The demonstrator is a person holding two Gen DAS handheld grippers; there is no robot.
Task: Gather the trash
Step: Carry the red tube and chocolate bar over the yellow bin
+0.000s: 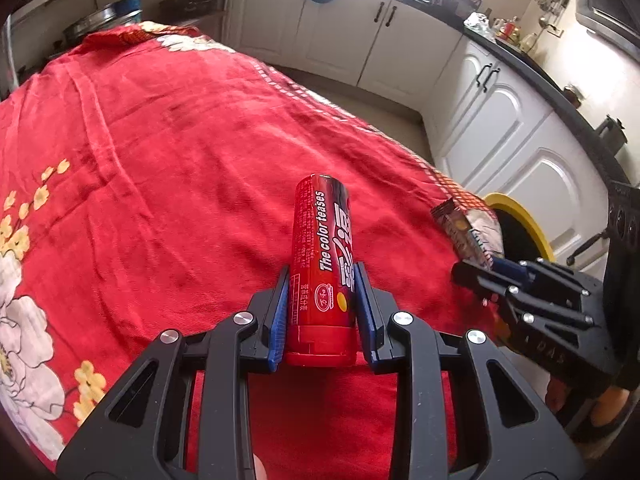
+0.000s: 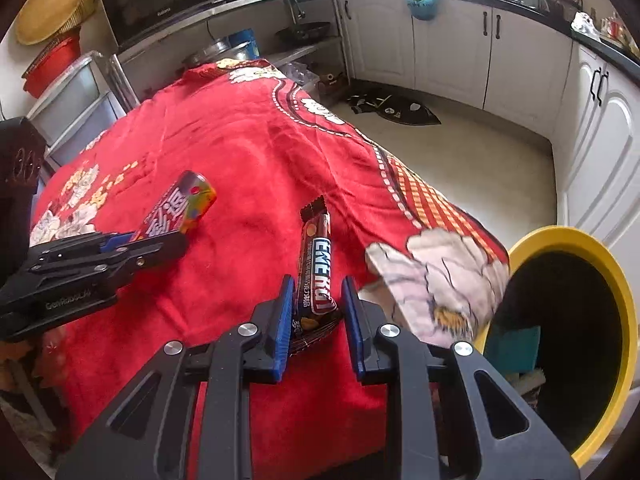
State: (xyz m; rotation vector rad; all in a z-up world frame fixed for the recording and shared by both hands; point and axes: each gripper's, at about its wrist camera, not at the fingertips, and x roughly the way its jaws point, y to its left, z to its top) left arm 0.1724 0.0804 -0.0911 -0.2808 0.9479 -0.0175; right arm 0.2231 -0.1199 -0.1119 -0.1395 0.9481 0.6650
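A red candy tube (image 1: 320,240) printed "The color teases" sticks out forward from my left gripper (image 1: 322,276), whose blue pads are shut on its capped end above the red flowered tablecloth (image 1: 160,160). In the right wrist view the same tube (image 2: 184,208) and left gripper (image 2: 160,246) show at the left. My right gripper (image 2: 317,284) is shut on the lower end of a brown chocolate bar wrapper (image 2: 316,240), which points away over the cloth. From the left wrist view, that wrapper (image 1: 464,228) and the right gripper (image 1: 476,276) sit at the table's right edge.
A yellow-rimmed bin (image 2: 616,272) with a dark inside stands on the floor just right of the table corner; the bin (image 1: 524,212) also shows beyond the right gripper. White cabinets (image 2: 452,48) line the far and right walls. A dark mat (image 2: 396,110) lies on the floor.
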